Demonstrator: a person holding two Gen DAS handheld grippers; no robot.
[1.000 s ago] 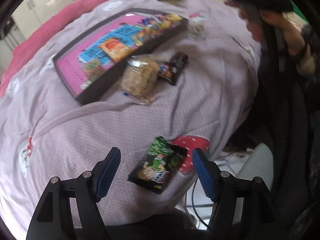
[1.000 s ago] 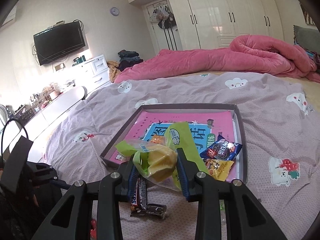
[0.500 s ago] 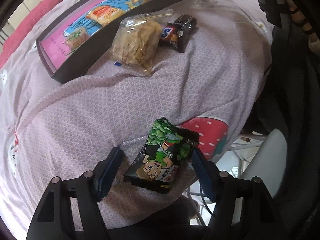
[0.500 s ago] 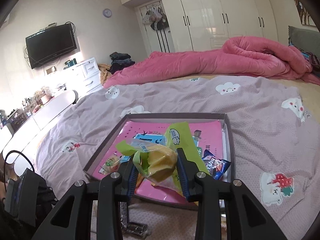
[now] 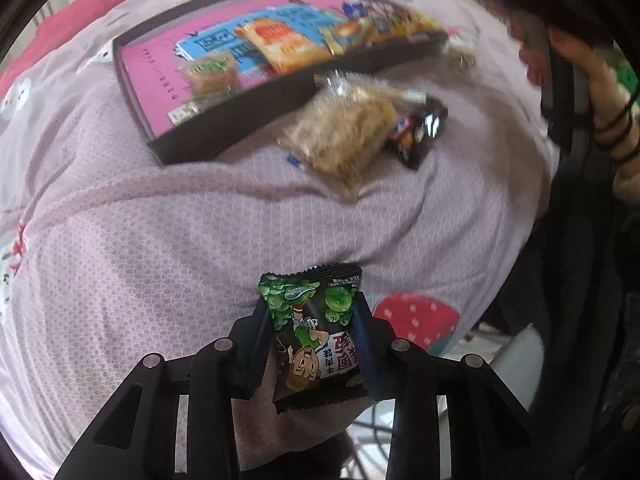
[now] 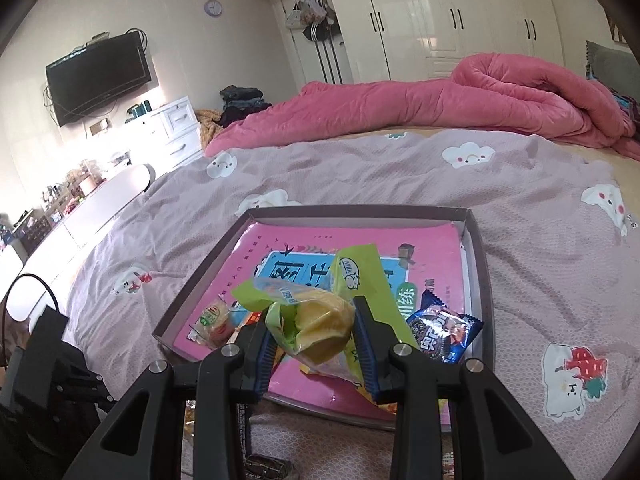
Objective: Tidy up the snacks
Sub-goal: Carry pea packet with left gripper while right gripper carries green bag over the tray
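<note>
- The left gripper (image 5: 312, 320) has just been closing; its blue pads now pinch a green pea packet (image 5: 314, 332) at the near edge of the lilac bedspread (image 5: 160, 240).
- Further on lie a clear bag of crisps (image 5: 344, 140) and a dark chocolate bar (image 5: 420, 130), just beside the shallow tray (image 5: 224, 128).
- The right gripper (image 6: 314, 328) is clamped on a yellow-green bun wrapper (image 6: 320, 320), held above the tray's near part, beside a blue cookie packet (image 6: 444, 332).
</note>
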